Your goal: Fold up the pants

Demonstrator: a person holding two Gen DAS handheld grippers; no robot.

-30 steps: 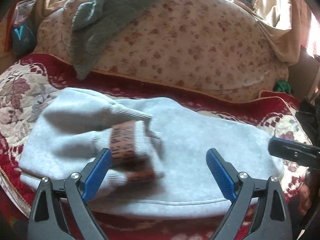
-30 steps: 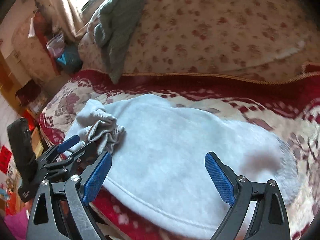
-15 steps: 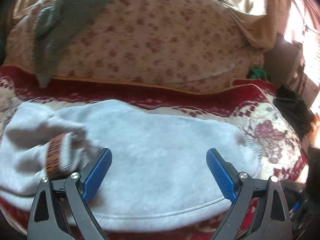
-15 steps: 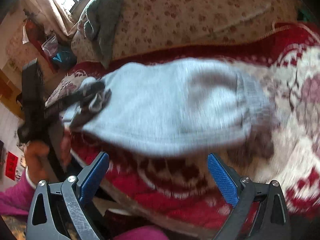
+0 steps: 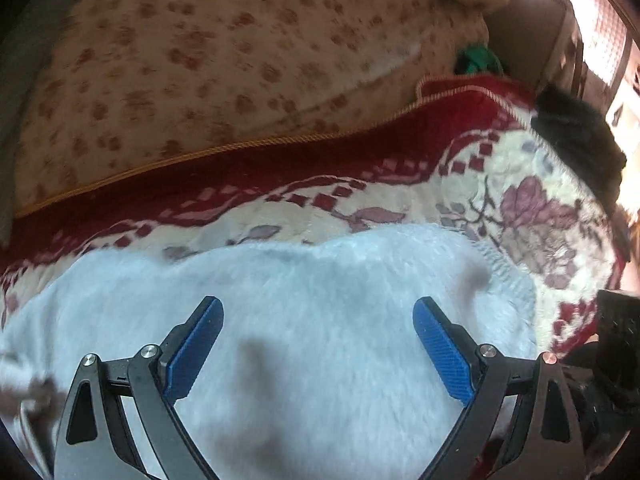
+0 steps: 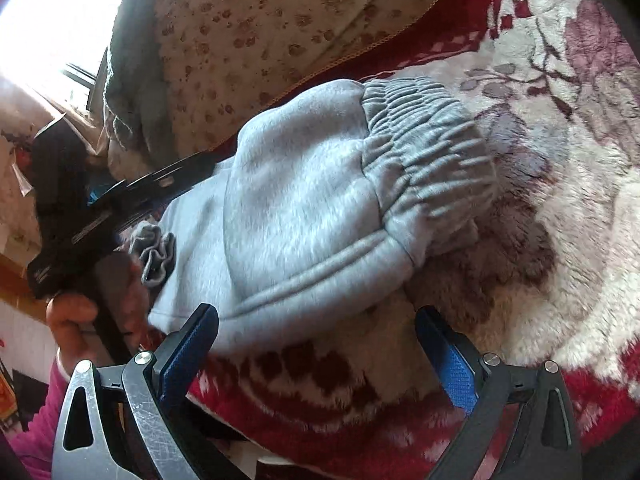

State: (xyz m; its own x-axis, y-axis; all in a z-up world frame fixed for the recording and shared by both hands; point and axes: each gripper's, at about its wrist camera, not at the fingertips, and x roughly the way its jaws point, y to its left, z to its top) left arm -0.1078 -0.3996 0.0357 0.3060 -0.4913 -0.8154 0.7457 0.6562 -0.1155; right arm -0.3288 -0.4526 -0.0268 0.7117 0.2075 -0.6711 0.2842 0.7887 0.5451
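Both my grippers, left [image 5: 318, 346] and right [image 6: 316, 350], hang released; I'd pinch the pants [image 6: 304, 208] waistband just ahead, squarely.

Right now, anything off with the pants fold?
Yes: the grey pants are a lumpy bundle, not a flat fold. The elastic waistband bulges up at one end and a ribbed cuff sticks out crumpled by the left gripper.
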